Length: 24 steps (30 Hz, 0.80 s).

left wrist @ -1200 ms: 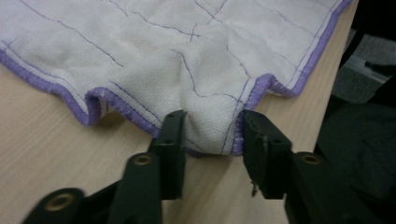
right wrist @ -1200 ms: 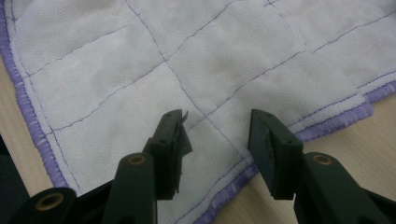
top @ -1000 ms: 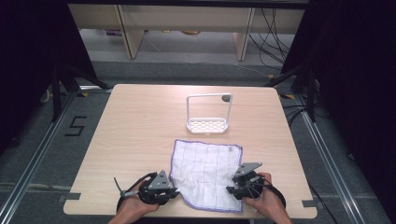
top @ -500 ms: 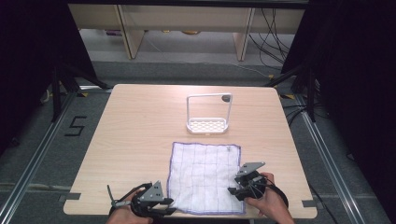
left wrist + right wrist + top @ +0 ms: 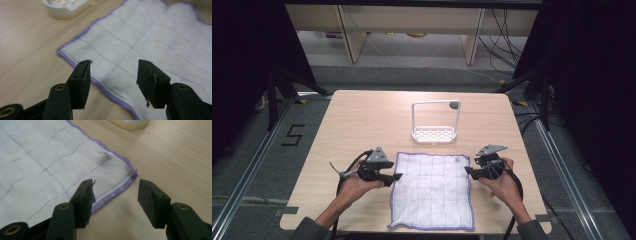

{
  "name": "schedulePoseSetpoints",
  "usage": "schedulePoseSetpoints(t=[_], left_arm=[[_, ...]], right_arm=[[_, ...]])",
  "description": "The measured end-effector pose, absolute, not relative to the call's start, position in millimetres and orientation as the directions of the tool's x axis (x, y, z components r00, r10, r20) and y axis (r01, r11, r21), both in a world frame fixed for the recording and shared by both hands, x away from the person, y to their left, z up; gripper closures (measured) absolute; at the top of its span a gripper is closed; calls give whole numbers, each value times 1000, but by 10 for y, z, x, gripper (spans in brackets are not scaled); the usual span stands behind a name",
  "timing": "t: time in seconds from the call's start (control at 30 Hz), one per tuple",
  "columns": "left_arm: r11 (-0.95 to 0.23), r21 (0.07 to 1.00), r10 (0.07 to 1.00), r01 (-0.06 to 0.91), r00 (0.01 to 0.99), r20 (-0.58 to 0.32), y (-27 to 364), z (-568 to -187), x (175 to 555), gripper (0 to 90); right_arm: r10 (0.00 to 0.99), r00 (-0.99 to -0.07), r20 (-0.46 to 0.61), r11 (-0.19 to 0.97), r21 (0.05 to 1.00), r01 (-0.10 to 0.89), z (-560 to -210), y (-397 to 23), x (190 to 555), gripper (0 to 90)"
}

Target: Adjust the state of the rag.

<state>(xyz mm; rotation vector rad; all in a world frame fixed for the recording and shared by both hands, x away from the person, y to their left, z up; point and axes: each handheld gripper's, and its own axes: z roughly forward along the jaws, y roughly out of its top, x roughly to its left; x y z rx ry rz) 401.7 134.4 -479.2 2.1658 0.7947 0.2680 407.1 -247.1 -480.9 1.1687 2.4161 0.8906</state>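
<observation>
While cloth (image 5: 432,190) lies flat, white rack (image 5: 434,122) beyond, seemingly unobstructed

- A pale wooden table (image 5: 362,120) filled the middle of the frame.
- Grey carpet (image 5: 257,170) covered the floor around it, with a black "5" mark (image 5: 293,135) at left.
- Black curtains (image 5: 247,60) hung at upper left and right.
- Light wooden shelving (image 5: 407,22) stood along the top edge.
- Black cables (image 5: 504,35) trailed at upper right.
- Metal rails (image 5: 242,180) ran diagonally past both table sides.
</observation>
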Motion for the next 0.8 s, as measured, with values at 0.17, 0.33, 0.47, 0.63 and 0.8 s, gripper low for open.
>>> schedulePoseSetpoints(t=[0.17, 0.33, 0.47, 0.63, 0.8], left_arm=[[-512, 718, 652, 471, 758, -33, 1290, -4852, 4277, 425], [-507, 715, 684, 482, 730, -6, 1281, -4970, 4495, 434], [-512, 719, 688, 470, 725, 16, 1276, -5015, 4584, 436], [-510, 719, 673, 472, 740, -8, 1214, -5035, 4607, 440], [-515, 706, 669, 486, 743, -23, 1185, -5080, 4629, 427]], right_arm=[[793, -609, -8, 484, 616, 622, -4828, -2455, 4301, 460], [780, -625, -29, 503, 623, 599, -4842, -2390, 4414, 504], [785, -618, -43, 509, 613, 604, -4880, -2297, 4496, 501], [771, -634, -59, 537, 594, 599, -4893, -2323, 4515, 507], [781, -621, -60, 527, 597, 605, -4951, -2329, 4525, 510]])
